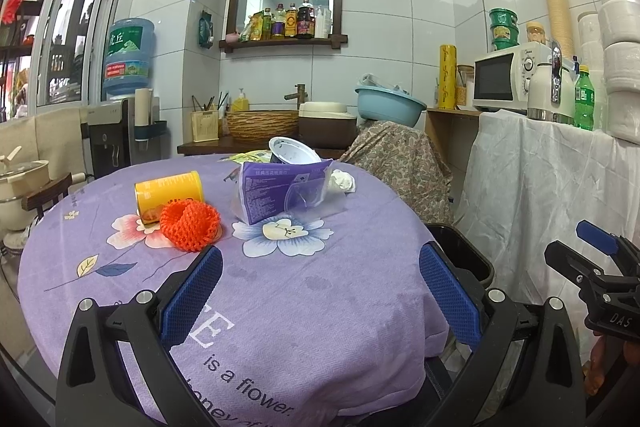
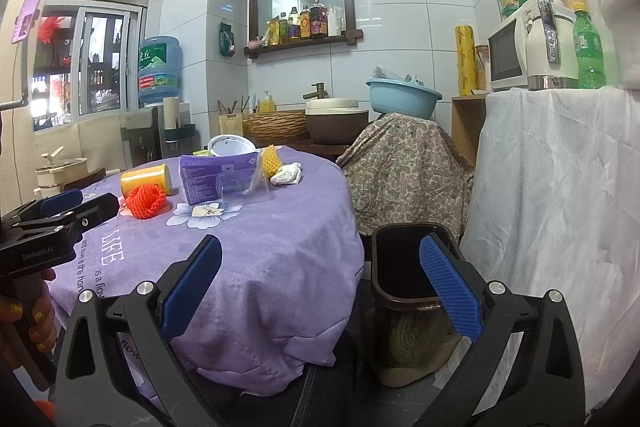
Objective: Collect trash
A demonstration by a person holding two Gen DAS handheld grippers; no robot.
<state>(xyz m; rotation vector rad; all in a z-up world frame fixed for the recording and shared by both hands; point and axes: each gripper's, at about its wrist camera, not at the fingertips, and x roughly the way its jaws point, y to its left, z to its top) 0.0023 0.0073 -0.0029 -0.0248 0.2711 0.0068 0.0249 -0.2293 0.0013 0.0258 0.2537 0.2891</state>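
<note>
Both grippers, left [image 1: 320, 291] and right [image 2: 320, 287], hung wide open and empty over the desk [image 1: 320, 307], trash beyond: orange net [image 1: 190, 225], yellow can [image 1: 168, 193].

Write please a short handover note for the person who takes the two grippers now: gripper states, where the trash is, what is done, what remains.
Left gripper: open, empty, over the near table edge.
Right gripper: open, empty, by the dark bin right of the table.
On the purple tablecloth: yellow can lying down, orange foam net, purple package, white bowl, crumpled tissue, yellow foam net.
Done: nothing visibly collected.
Left: move all pieces into the bin.
</note>
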